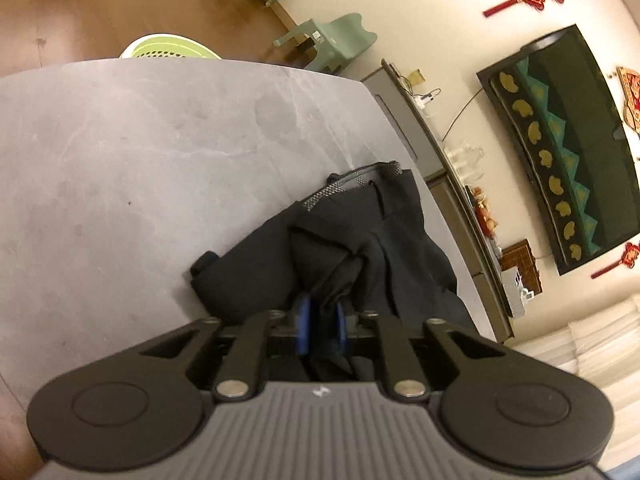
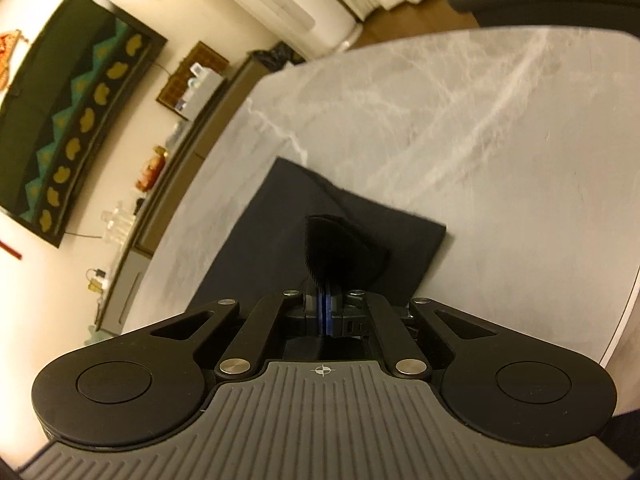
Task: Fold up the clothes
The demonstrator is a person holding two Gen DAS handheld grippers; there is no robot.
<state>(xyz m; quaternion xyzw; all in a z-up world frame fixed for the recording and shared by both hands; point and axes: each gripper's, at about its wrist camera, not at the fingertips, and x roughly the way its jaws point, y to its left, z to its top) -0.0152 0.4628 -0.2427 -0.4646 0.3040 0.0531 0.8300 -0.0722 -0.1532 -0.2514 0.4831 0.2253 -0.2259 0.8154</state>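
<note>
A dark navy garment (image 1: 360, 248) lies bunched on the grey marble table (image 1: 140, 152), its mesh-lined waistband at the far end. My left gripper (image 1: 322, 312) is shut on a fold of this cloth, which bulges up between the blue pads (image 1: 304, 324). In the right wrist view the same dark garment (image 2: 280, 216) spreads flatter toward the table's far edge. My right gripper (image 2: 325, 300) is shut on a hemmed edge of it, and a flap of fabric (image 2: 344, 248) sticks up from the closed blue pads.
The grey table (image 2: 480, 140) stretches wide on both sides of the garment. Beyond it stand a green laundry basket (image 1: 168, 46), green chairs (image 1: 336, 40), a low cabinet along the wall (image 1: 472, 216) with bottles and boxes, and a wall-mounted screen (image 1: 568, 140).
</note>
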